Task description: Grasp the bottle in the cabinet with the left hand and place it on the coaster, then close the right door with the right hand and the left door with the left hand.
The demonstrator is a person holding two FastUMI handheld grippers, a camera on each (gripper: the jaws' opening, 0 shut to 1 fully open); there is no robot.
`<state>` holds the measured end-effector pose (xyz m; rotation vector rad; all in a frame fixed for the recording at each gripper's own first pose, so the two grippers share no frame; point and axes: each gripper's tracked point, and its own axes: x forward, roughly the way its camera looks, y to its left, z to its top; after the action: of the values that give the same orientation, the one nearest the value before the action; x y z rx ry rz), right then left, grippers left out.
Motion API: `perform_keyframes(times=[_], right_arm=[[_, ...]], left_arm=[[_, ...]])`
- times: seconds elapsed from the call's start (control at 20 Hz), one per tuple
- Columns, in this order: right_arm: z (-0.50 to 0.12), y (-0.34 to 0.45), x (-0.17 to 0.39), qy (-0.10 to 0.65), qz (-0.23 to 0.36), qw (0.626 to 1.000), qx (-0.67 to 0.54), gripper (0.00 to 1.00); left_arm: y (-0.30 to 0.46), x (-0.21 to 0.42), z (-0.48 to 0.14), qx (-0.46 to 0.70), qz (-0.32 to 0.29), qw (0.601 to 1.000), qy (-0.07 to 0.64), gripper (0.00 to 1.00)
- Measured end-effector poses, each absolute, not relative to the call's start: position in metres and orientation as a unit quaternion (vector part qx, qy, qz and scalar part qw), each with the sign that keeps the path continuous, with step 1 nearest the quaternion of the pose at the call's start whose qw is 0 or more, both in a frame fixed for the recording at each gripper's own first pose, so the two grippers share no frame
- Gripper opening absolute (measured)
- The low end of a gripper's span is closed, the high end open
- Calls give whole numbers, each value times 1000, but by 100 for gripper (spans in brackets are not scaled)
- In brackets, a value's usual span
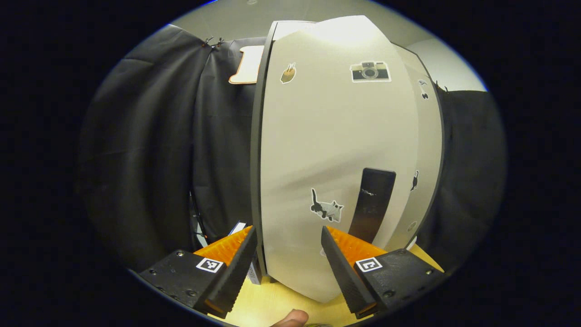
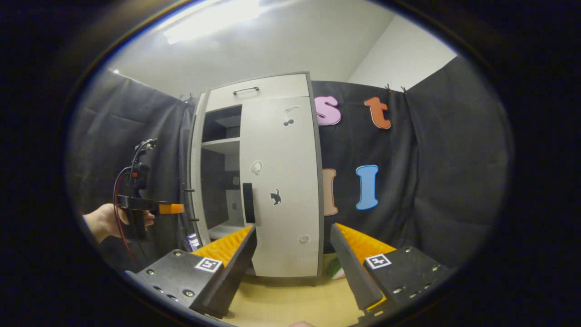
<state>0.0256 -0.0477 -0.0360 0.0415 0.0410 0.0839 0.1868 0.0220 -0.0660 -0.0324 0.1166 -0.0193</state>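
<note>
A cabinet (image 2: 258, 181) stands on a counter (image 2: 290, 299) against the booth's cloth wall. In the right gripper view, its right door (image 2: 281, 190) lies flat across the front, while the left door (image 2: 196, 172) stands ajar, with shelves (image 2: 221, 145) behind the gap. The left gripper (image 2: 170, 209), held by a hand (image 2: 102, 222), hangs just left of the left door. The right gripper (image 2: 292, 254) faces the cabinet front.

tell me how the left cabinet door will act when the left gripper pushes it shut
The left door looks like a stiff flat panel, so it should swing on its hinges without flexing. Its smooth face may let the left gripper slide sideways.
</note>
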Motion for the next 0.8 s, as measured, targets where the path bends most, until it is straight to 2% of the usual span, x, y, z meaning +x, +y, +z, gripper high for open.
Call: perform_keyframes(times=[0.6, 0.8], right_arm=[[-32, -23, 27, 23, 50, 998, 21, 99], [-29, -34, 28, 14, 26, 999, 19, 99]], left_arm=[[17, 131, -46, 7, -27, 999, 27, 90], [20, 105, -42, 10, -20, 1000, 16, 91]])
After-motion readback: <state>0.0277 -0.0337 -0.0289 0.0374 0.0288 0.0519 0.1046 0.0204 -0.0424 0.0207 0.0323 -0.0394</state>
